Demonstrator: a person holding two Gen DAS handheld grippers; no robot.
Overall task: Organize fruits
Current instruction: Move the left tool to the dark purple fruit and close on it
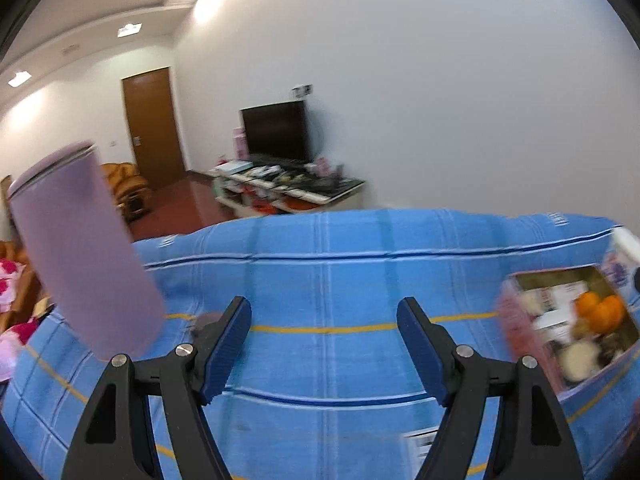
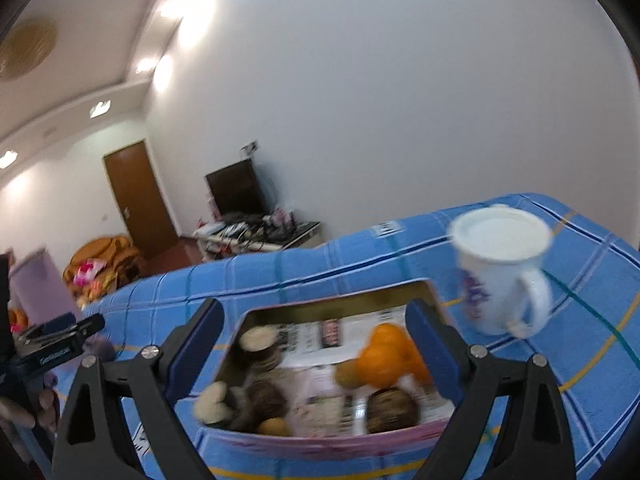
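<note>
Above the blue cloth, both the left hand-held gripper and the right hand-held gripper gape wide, holding nothing.

A shallow rectangular tin with a pink outer wall and gold inner wall sits open on the blue checked cloth, its floor lined with printed paper. Two oranges lie touching each other toward its right side. Brown round fruits rest near the front wall, and pale and dark round pieces sit along the left, too blurred to name.
</note>
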